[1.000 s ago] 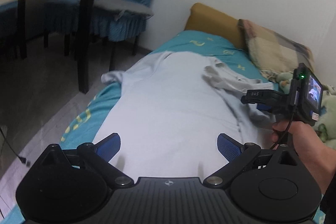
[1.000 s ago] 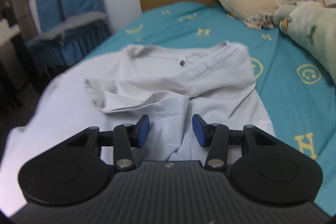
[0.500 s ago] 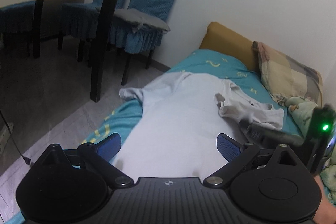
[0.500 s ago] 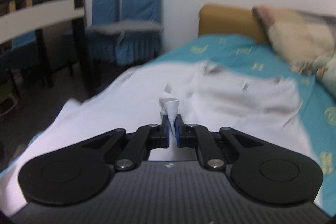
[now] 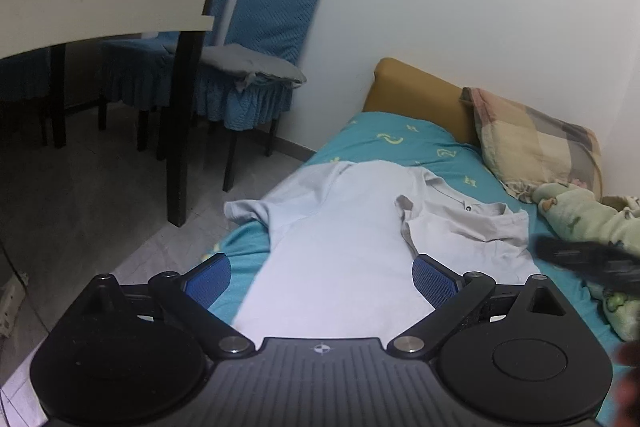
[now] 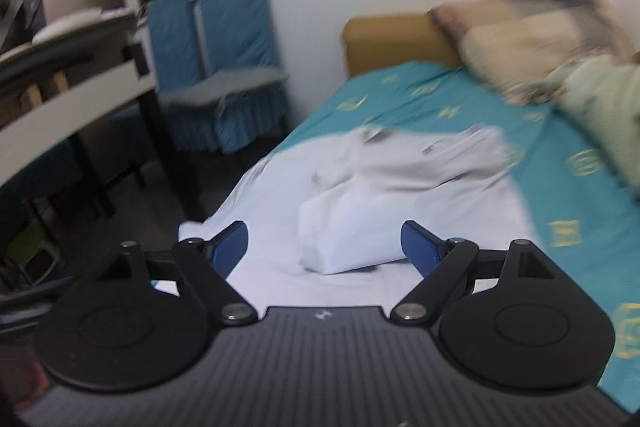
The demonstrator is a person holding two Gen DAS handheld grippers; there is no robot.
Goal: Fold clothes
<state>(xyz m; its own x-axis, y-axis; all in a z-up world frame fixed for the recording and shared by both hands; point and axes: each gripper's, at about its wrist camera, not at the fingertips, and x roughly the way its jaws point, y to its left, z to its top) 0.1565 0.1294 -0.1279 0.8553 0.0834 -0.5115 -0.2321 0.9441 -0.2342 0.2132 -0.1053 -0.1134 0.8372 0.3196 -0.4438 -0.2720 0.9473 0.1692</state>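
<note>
nearest, the left gripper (image 5: 322,277) and right gripper (image 6: 324,247) are both hovering with fingers spread apart, gripping nothing. beyond them a pale grey t-shirt (image 5: 344,239) is lying on the teal bed (image 5: 400,137), its right sleeve folded inward.

From my left wrist camera, the shirt (image 5: 344,239) lies lengthwise on the bed (image 5: 404,139), collar toward the head end. Its one sleeve (image 5: 250,209) hangs at the bed's left edge; the other side is folded inward onto the body. A pillow (image 5: 536,151) sits at the far right corner, leaning on the headboard (image 5: 416,91), with a blanket (image 5: 588,215) just before it along the right edge. Off the bed's left edge stands a chair (image 5: 256,67), then a table (image 5: 104,11) (nearer me).
</note>
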